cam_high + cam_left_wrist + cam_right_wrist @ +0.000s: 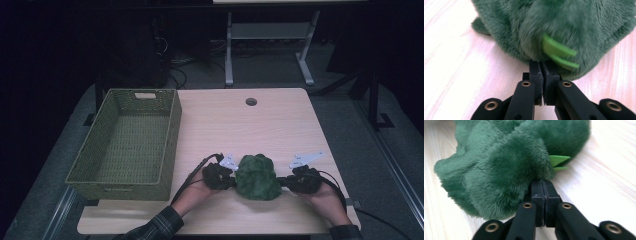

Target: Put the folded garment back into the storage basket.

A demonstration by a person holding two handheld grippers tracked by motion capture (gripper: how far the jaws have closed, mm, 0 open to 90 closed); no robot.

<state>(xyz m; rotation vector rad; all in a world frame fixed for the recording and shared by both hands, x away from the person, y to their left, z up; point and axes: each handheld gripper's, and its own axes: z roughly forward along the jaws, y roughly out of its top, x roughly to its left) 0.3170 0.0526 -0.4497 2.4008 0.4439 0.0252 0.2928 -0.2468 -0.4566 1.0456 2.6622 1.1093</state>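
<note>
Sitting bare beside the green plush, woven basket.

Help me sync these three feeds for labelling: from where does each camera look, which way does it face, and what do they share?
High view: above the person's side, facing forward and down on the table, basket and green plush toy; forearms and both tools show.
Left gripper view: rides the left tool, facing the toy; its black jaws show, closed.
Right gripper view: rides the right tool, facing the toy; closed jaws show.
Shared: the plush and its light green tags.
</note>
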